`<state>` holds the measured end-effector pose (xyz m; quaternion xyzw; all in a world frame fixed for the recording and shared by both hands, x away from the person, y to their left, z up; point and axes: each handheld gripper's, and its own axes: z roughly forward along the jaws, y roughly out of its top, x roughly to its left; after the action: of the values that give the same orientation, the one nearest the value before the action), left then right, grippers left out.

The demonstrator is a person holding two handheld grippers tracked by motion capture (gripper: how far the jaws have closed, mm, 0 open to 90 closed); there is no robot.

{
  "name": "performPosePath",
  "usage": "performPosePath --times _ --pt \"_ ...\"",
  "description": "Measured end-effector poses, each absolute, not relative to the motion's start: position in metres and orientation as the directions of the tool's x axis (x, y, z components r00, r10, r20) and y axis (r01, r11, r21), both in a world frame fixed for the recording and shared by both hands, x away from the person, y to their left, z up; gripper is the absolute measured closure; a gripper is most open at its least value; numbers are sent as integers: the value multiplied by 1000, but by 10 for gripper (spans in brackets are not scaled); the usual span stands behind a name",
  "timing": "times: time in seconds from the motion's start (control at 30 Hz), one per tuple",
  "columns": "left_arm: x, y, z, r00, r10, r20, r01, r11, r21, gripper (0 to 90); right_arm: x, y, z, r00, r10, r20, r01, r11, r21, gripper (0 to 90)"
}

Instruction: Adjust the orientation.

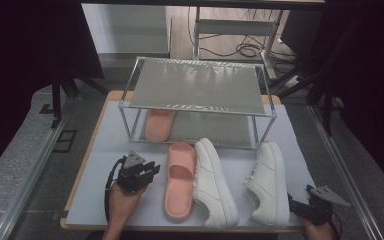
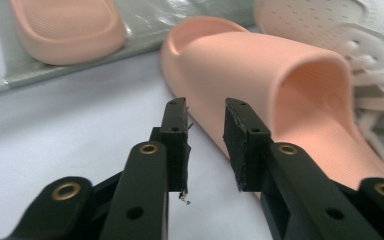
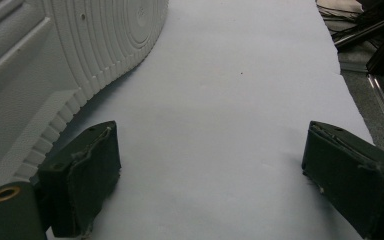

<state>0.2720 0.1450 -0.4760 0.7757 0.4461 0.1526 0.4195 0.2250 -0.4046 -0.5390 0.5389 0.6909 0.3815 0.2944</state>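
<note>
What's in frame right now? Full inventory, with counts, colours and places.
pink foam slide sandal on the lower shelf: 1, pink, under the rack's top shelf at its left.
pink foam slide sandal on the sheet: 1, pink, in front of the rack, left of the sneakers.
white lace-up sneakers: 2, white, on the sheet; the left one lies against the slide, the right one stands apart.
two-tier metal-framed shoe rack: 1, silver frame with grey shelves, at the far side of the table.
white table sheet: 1, white, covering the wooden table.
left tongs: 1, black, open, empty, beside the near slide.
right tongs: 1, black, wide open, empty, beside the right sneaker's sole.
</note>
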Motion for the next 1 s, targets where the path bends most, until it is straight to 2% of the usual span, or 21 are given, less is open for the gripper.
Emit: performPosePath --times 0.43,1.0 --pt "258 135 -477 581 796 -170 565 -243 789 622 225 -404 -539 -245 969 5 520 127 845 84" --pt "280 107 -488 551 816 -173 589 -234 773 616 225 -404 -539 -245 969 7 521 126 844 84"
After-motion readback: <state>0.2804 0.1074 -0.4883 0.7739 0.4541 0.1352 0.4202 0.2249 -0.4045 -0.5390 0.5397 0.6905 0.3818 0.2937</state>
